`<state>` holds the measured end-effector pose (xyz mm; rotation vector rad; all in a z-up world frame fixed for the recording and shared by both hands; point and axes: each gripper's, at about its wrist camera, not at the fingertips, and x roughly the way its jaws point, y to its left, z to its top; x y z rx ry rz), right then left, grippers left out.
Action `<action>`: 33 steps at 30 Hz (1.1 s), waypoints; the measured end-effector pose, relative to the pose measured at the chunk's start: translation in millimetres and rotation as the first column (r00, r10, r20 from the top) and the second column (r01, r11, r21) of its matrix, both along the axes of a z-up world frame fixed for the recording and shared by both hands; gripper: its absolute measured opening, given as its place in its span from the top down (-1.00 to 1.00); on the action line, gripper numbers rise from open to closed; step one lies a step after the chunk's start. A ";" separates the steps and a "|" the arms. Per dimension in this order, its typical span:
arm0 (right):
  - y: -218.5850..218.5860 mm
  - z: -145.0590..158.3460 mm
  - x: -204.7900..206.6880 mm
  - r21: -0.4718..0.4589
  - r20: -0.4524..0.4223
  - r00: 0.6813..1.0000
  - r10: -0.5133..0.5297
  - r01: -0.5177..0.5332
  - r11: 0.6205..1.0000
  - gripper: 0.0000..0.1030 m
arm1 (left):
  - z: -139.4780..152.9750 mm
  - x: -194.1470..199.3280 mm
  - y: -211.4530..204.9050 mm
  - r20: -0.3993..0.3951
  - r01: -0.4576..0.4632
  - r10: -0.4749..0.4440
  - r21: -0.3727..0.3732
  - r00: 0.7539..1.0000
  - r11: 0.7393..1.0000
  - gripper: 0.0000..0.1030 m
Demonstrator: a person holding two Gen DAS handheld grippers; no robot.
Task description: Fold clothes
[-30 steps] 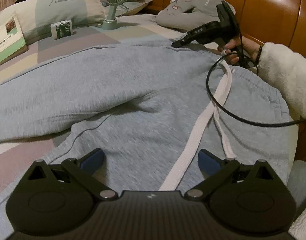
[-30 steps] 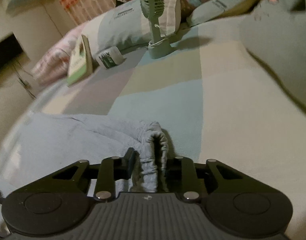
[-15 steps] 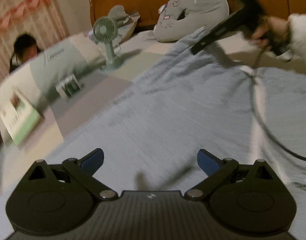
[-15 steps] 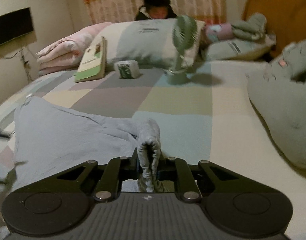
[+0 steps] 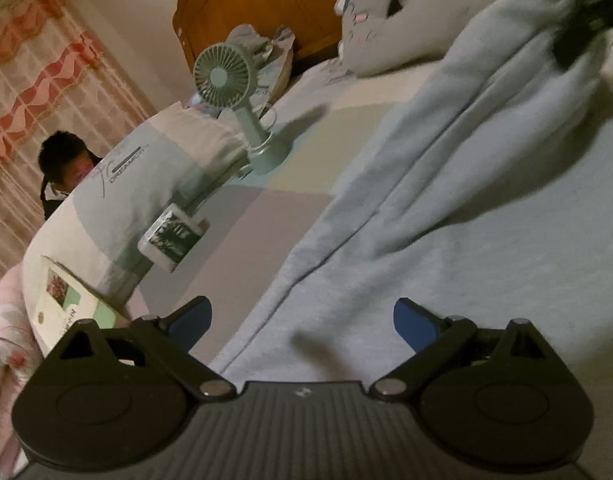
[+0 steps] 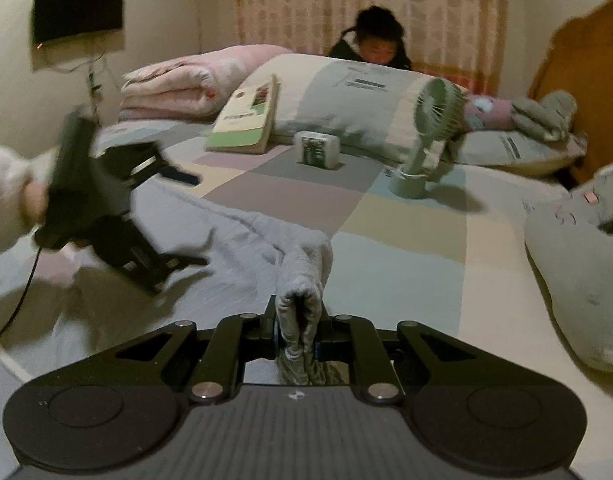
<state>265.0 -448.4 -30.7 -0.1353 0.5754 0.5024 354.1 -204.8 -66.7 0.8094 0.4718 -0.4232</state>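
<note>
Light grey-blue sweatpants (image 5: pixel 446 248) lie spread on the bed. My right gripper (image 6: pixel 300 322) is shut on a bunched edge of the sweatpants (image 6: pixel 302 276) and holds it up off the sheet. In the left wrist view it is a dark blur at the top right (image 5: pixel 570 44), with a ridge of cloth rising to it. My left gripper (image 5: pixel 304 322) hovers open over the pants' edge, nothing between its blue pads (image 5: pixel 194 320). In the right wrist view the left gripper (image 6: pixel 190 220) is blurred at the left, tilted, in a hand with a white sleeve (image 6: pixel 2 200).
On the patchwork sheet (image 6: pixel 410 240) stand a green desk fan (image 6: pixel 426 136), a tissue pack (image 6: pixel 316 150) and a book (image 6: pixel 246 120) leaning on a pillow (image 6: pixel 346 96). A grey plush cushion (image 6: pixel 578 260) lies right. A person (image 6: pixel 378 44) sits behind the pillow; wooden headboard (image 5: pixel 266 0).
The right gripper has risen with the bunched cloth, pulling a ridge in the pants. The left gripper has swept sideways over the pants and rolled, so its view now tilts.
</note>
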 end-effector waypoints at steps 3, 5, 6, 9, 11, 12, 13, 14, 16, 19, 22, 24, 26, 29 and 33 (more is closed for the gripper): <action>10.4 0.1 -13.5 -0.047 0.027 0.999 0.030 -0.029 0.998 0.68 | -3.5 7.4 6.6 0.025 -0.018 0.017 0.032 1.000 0.999 -0.83; 16.8 0.9 -24.4 -0.075 0.051 0.998 0.047 -0.043 0.996 0.68 | -3.7 9.3 12.3 0.040 -0.030 0.028 0.053 0.999 0.998 -0.82; 19.4 1.7 -29.8 -0.087 0.065 0.996 0.053 -0.047 0.995 0.68 | -4.1 8.9 14.0 0.041 -0.028 0.025 0.061 0.999 0.998 -0.82; 27.2 4.2 -46.3 -0.122 0.108 0.991 0.073 -0.060 0.991 0.68 | -7.6 7.4 17.5 0.046 -0.018 0.014 0.093 0.999 0.996 -0.82; 32.9 6.1 -60.9 -0.155 0.155 0.984 0.089 -0.064 0.986 0.68 | -13.3 6.0 17.5 0.054 -0.008 0.001 0.129 0.999 0.992 -0.82; 36.1 6.4 -68.2 -0.174 0.175 0.980 0.099 -0.068 0.982 0.68 | -16.1 5.3 17.5 0.058 -0.003 -0.005 0.147 0.998 0.989 -0.81; 39.4 6.7 -75.5 -0.193 0.194 0.975 0.111 -0.072 0.978 0.68 | -17.1 4.2 18.0 0.061 -0.002 -0.007 0.147 0.998 0.989 -0.79; 43.3 6.4 -82.0 -0.218 0.199 0.971 0.132 -0.088 0.972 0.68 | -18.0 3.0 18.5 0.064 -0.001 -0.008 0.146 0.998 0.989 -0.79; 52.3 2.0 -97.4 -0.292 0.225 0.959 0.175 -0.105 0.951 0.68 | -18.5 1.9 20.0 0.065 -0.001 -0.008 0.139 0.998 0.990 -0.79; 67.3 -10.3 -117.5 -0.415 0.259 0.934 0.248 -0.124 0.901 0.68 | -17.8 0.9 22.8 0.065 0.002 -0.011 0.135 0.998 0.991 -0.79; 87.1 -27.2 -145.1 -0.584 0.314 0.884 0.346 -0.108 0.804 0.68 | -20.6 -2.7 25.1 0.081 0.017 -0.029 0.149 0.996 0.989 -0.79; 98.2 -37.8 -158.8 -0.664 0.310 0.859 0.407 -0.111 0.740 0.67 | -22.0 -4.9 25.6 0.093 0.023 -0.038 0.154 0.995 0.988 -0.79; 102.6 -44.9 -164.8 -0.691 0.287 0.856 0.430 -0.127 0.712 0.67 | -22.4 -7.1 26.1 0.100 0.032 -0.049 0.165 0.994 0.986 -0.79; 96.0 -41.4 -159.1 -0.664 0.281 0.875 0.394 -0.120 0.738 0.67 | -23.1 -14.6 27.1 0.101 0.088 -0.113 0.220 0.988 0.972 -0.69; 86.0 -25.8 -151.5 -0.584 0.282 0.896 0.343 -0.123 0.802 0.67 | -28.0 -26.7 29.4 0.084 0.194 -0.235 0.337 0.968 0.921 -0.21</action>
